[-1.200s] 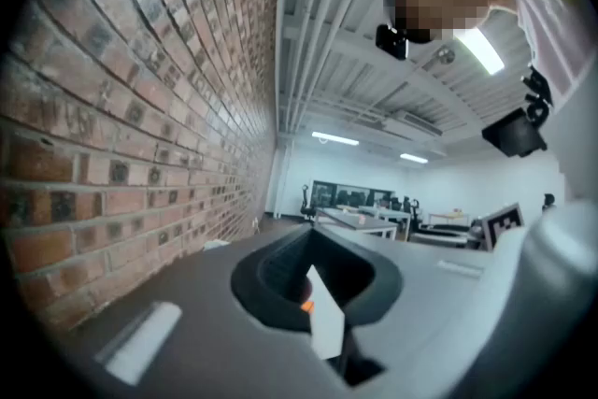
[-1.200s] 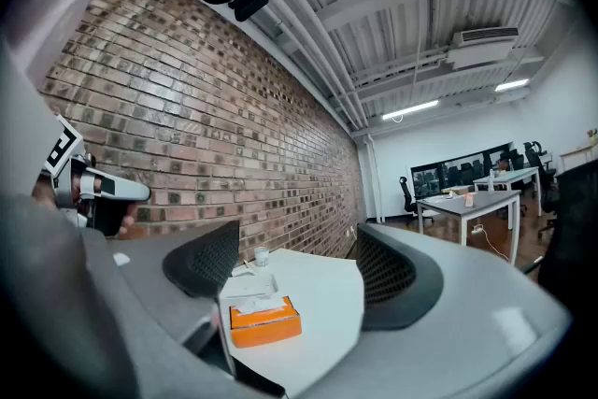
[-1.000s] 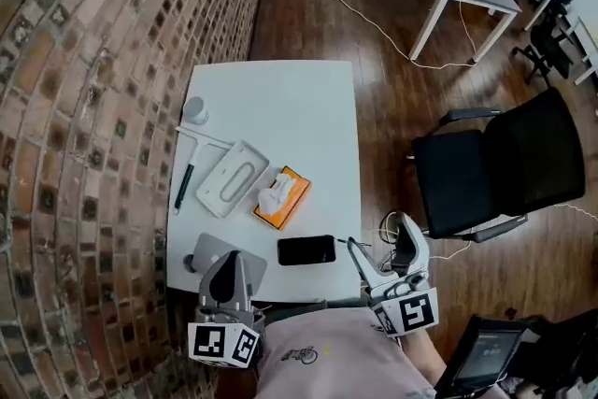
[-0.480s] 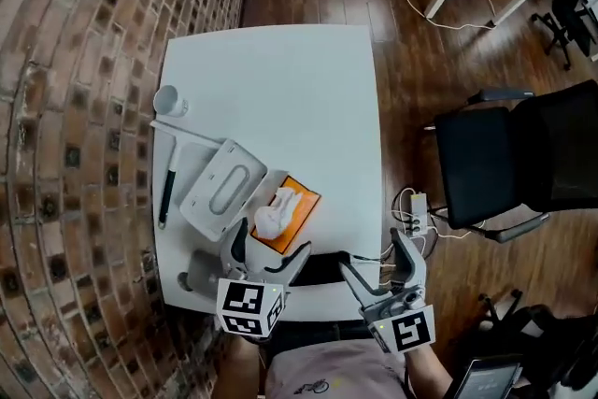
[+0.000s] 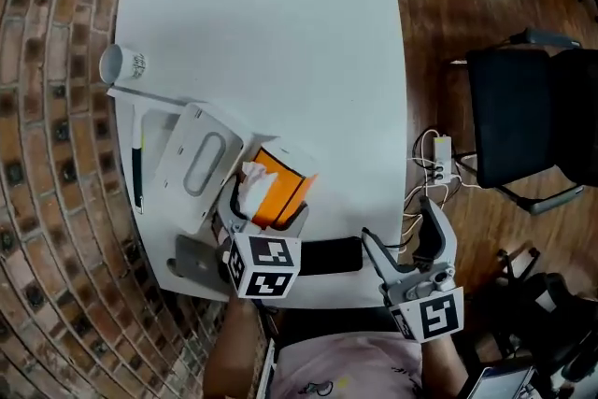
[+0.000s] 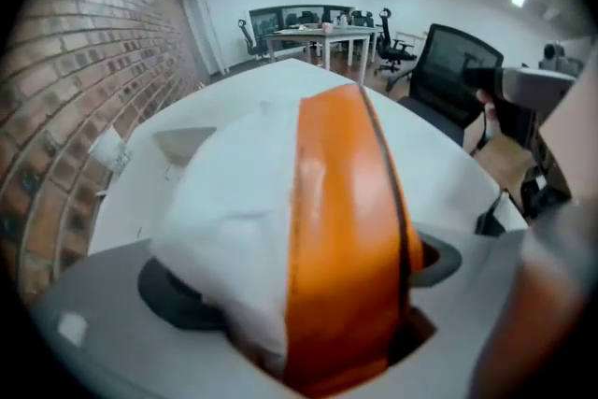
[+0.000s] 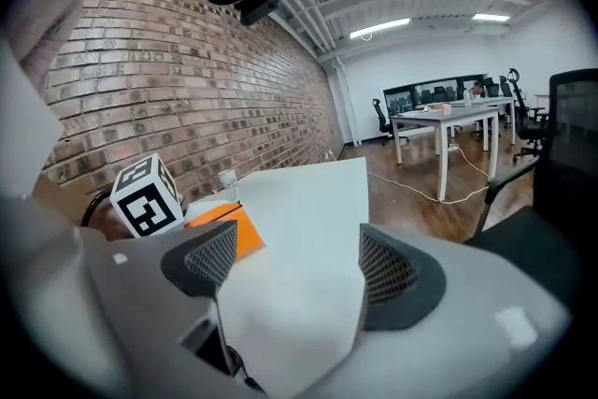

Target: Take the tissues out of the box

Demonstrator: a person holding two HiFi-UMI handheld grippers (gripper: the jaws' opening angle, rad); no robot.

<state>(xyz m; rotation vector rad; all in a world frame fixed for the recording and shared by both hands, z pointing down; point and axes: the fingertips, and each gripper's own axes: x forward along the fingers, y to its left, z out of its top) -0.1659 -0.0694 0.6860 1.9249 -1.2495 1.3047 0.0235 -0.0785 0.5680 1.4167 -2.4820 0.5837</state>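
Near the front edge of a white table (image 5: pixel 280 33), the left gripper (image 5: pixel 264 210) is opening its jaws wide around an orange tissue box (image 5: pixel 283 187) with a white tissue (image 5: pixel 252 189) poking out, while the right gripper (image 5: pixel 404 243) hovers nearby, jaws apart and empty.

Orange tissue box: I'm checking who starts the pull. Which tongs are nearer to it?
Left. The left tongs straddle the tissue box, opening with it between them; the right tongs hang open and empty to its right, at the table edge.
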